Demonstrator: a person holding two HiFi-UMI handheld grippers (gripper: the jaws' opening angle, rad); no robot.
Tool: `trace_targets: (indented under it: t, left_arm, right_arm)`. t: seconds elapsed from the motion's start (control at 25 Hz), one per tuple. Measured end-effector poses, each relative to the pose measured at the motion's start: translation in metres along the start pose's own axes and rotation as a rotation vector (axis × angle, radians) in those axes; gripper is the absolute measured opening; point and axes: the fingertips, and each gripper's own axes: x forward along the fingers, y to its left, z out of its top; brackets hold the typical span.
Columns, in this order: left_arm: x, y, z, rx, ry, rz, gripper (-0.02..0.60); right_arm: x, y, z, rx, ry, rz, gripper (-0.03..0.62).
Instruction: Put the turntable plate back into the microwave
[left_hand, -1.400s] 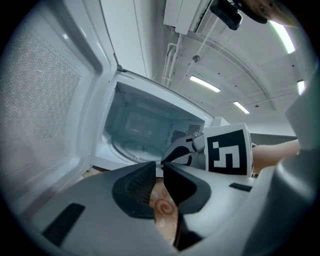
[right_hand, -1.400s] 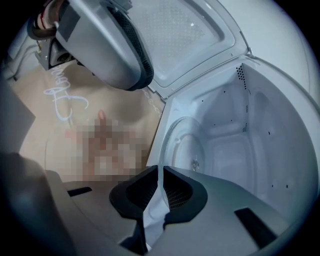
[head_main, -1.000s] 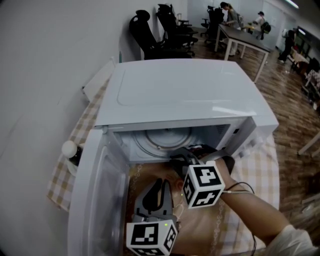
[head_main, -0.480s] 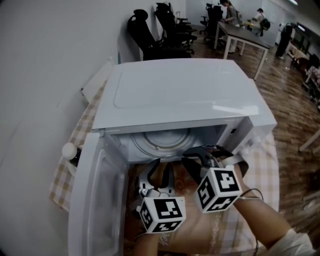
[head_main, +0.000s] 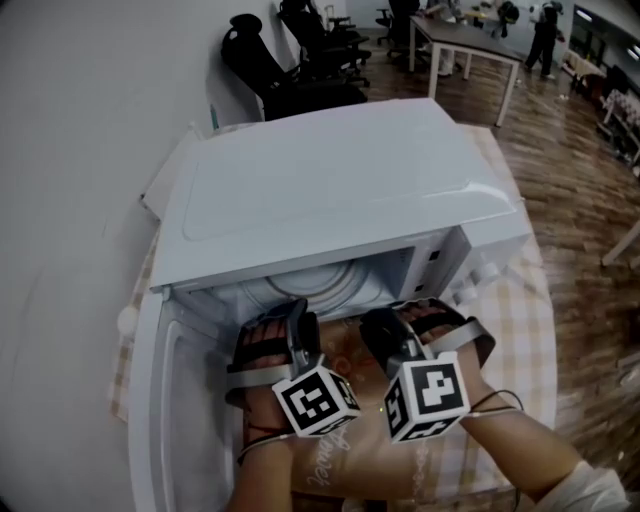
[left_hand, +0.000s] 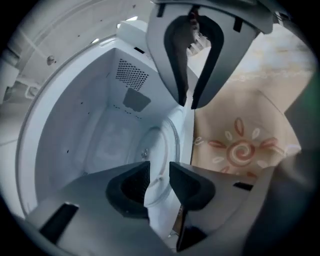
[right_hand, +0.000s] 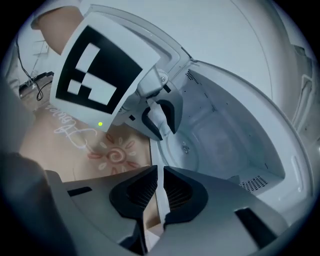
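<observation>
Inspecting the seating step: finds the plate (head_main: 318, 282) lying flat on the floor inside the microwave (head_main: 330, 190), hub (right_hand: 185, 147) showing through its middle. Judges placement nearly done, with only final centring outstanding. Records the left gripper (left_hand: 160, 172) at the opening, jaws having just been opening and now wide apart, near rim of the plate showing in the gap, pads pressing nothing. Records the right gripper (right_hand: 161, 175) alongside, jaws a slit apart, clamping nothing that can be made out. Calls next for a light nudge or pinch on the rim to settle the plate on the hub, then withdrawal of both grippers and closing of the door (head_main: 180, 420). Notes the door swung open close beside the left gripper, a low roof overhead, and both grippers crowding the opening. Notes also a patterned mat (left_hand: 240, 150) on a checked cloth (head_main: 520, 330) in front, chairs (head_main: 265, 60) well behind.
</observation>
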Motion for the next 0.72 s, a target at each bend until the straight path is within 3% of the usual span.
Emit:
trace_targets:
  t: [0.16, 0.52, 0.72]
  left_arm:
    - [-0.001, -0.014, 0.029, -0.014, -0.033, -0.095, 0.118]
    - [0.018, -0.009, 0.063, -0.087, -0.045, -0.133, 0.118]
    - [0.025, -0.019, 0.069, 0.006, -0.026, -0.127, 0.105]
  right_arm:
    - [-0.012, -0.006, -0.003, 0.061, -0.015, -0.001, 0.057]
    - [-0.028, -0.004, -0.014, 0.092, -0.016, 0.005, 0.057]
    - [-0.041, -0.005, -0.020, 0.088, -0.023, -0.006, 0.057]
